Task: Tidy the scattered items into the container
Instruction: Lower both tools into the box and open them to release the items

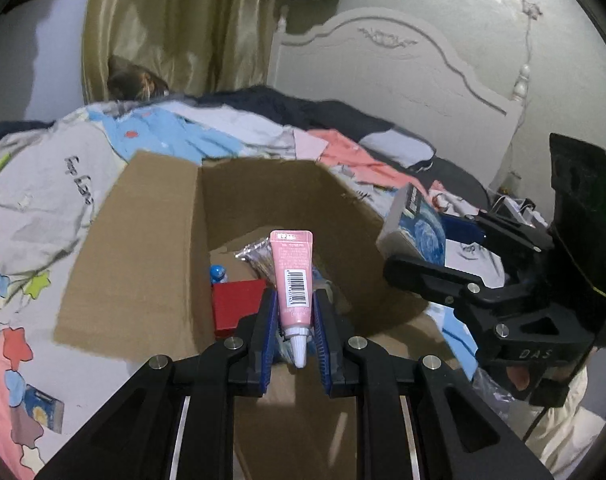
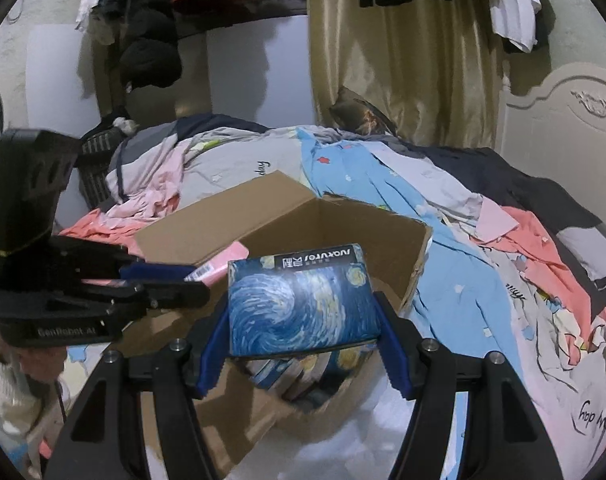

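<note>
Above the open brown cardboard box [image 1: 239, 208] on the bed, the left gripper [image 1: 296, 320] jaws pinch a pink plastic tube [image 1: 293, 276]; the right gripper [image 2: 303, 340] jaws clamp a blue swirl-printed carton [image 2: 303, 300]. Releasing early, either could strike the rim and tumble onto the bedding.

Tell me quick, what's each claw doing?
Left gripper: closed on a pink plastic tube.
Right gripper: closed on a blue swirl-painted cardboard box.

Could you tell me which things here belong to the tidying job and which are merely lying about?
Job: pink tube in left gripper; blue box in right gripper; cardboard box; small blue box left on the bed.

Lying about: clothes, curtain, headboard.
</note>
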Demonstrator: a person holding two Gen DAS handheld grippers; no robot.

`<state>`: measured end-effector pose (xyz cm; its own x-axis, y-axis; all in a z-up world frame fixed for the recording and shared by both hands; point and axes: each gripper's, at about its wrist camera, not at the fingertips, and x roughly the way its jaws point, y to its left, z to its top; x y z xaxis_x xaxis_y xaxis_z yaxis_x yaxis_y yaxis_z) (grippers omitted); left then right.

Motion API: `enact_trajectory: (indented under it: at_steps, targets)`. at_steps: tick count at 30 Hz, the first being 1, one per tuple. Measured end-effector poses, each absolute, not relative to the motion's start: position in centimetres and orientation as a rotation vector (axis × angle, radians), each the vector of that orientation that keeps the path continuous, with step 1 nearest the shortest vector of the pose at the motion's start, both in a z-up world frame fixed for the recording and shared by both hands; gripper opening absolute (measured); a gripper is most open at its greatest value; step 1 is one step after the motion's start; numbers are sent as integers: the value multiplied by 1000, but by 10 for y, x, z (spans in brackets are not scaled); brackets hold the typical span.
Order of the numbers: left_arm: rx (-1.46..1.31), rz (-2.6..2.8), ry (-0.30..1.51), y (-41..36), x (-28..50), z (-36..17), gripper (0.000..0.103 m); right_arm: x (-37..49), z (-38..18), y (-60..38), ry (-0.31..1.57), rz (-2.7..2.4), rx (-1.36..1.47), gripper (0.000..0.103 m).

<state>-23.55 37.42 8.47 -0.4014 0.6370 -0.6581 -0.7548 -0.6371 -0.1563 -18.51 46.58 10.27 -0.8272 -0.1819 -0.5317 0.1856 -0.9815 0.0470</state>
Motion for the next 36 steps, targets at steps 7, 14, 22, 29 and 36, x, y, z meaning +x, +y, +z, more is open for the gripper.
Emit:
enact_trajectory:
  at_steps: [7, 14, 22, 29, 36]
  targets:
    - [-885, 2145, 159, 382, -254, 76, 20, -206, 90, 467, -2, -2833, 865, 62]
    - [-906, 2129, 122, 386, -258, 68, 48, -212, 90, 469, 22, -2849, 861, 62]
    - [-897, 2141, 1, 365, -256, 74, 92, -214, 86, 467, 27, -2842, 869, 63]
    - [-848, 2191, 22, 359, -245, 80, 103, -214, 85, 469, 5, -2848, 869, 74]
    - [-835, 2204, 15, 353, -239, 81, 103, -208, 85, 469, 8, -2862, 859, 77]
